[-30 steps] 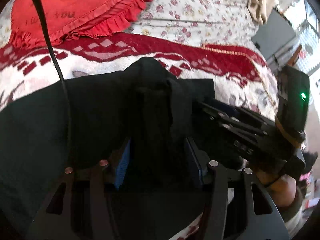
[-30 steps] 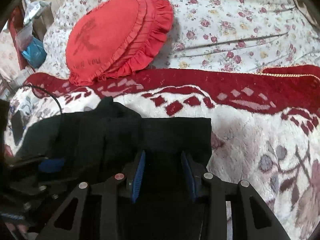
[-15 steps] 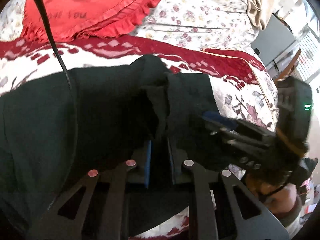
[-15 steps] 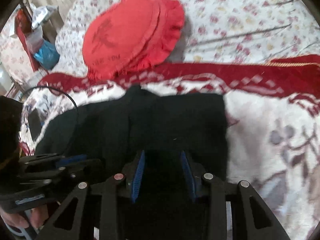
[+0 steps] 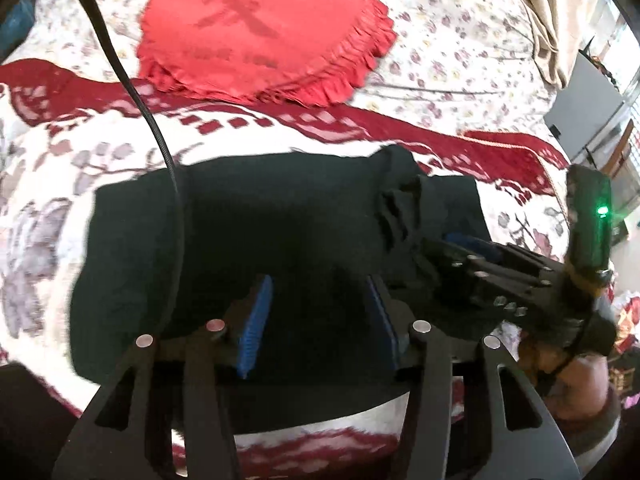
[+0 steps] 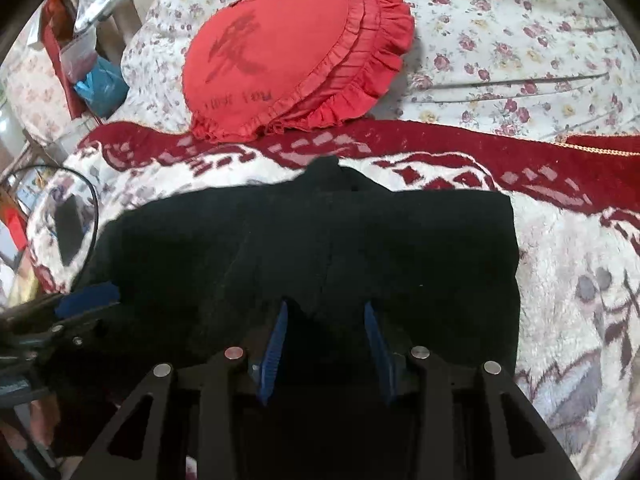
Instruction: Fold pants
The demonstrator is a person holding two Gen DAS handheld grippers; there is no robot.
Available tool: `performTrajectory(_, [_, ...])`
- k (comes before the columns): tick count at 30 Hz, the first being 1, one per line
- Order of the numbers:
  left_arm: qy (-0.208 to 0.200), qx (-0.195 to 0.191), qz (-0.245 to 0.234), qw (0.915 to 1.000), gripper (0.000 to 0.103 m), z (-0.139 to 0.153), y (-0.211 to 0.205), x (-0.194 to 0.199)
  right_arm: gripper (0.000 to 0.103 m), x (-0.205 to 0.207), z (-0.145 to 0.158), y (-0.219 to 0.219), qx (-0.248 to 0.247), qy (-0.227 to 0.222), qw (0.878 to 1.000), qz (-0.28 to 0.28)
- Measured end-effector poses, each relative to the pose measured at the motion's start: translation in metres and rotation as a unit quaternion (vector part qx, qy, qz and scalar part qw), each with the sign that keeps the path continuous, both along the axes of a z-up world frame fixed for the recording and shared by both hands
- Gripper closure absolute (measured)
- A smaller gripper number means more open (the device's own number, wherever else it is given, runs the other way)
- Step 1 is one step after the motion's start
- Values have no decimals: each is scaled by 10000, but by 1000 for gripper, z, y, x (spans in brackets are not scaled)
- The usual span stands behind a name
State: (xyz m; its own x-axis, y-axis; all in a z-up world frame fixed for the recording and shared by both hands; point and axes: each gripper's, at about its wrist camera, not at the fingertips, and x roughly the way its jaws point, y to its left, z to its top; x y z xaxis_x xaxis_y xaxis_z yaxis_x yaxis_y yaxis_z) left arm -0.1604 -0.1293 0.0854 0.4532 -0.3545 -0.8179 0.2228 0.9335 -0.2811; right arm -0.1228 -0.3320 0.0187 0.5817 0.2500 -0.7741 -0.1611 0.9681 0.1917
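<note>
Your left gripper (image 5: 316,312) fingers just reopened, apart over folded pants (image 5: 248,240); right gripper (image 6: 326,336) fingers apart, grip unclear. Lift carelessly, fold slumps across bed (image 6: 560,280).

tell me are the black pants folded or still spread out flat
Folded. The black pants lie as a compact, roughly rectangular bundle on the blanket, with layered edges and a bunched ridge at the far side.

a floral-sheeted bed (image 6: 520,20) carries a red-and-white blanket (image 6: 560,280), red frilled cushion (image 6: 280,52) and black pants (image 6: 320,248).
</note>
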Motion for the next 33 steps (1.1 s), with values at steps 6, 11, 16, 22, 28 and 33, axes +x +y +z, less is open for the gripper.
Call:
performTrajectory(6, [-118, -76, 190, 9997, 55, 9, 19, -8, 56, -16, 22, 16, 15, -266, 9995, 177])
performTrajectory(11, [-167, -119, 329, 9992, 55, 16, 34, -13, 53, -9, -2, 29, -74, 97, 9994, 318])
performTrajectory(16, [-121, -296, 652, 9974, 38, 20, 55, -16, 52, -11, 6, 23, 118, 97, 9994, 315])
performTrajectory(22, [-51, -370, 723, 9967, 38, 20, 62, -16, 50, -15, 28, 24, 323, -165, 9987, 365])
performTrajectory(28, [36, -390, 850, 9956, 38, 19, 76, -25, 50, -5, 30, 44, 225, -217, 9975, 632])
performTrajectory(33, [72, -410, 838, 9956, 38, 15, 72, -22, 50, -6, 30, 28, 144, -292, 9989, 338])
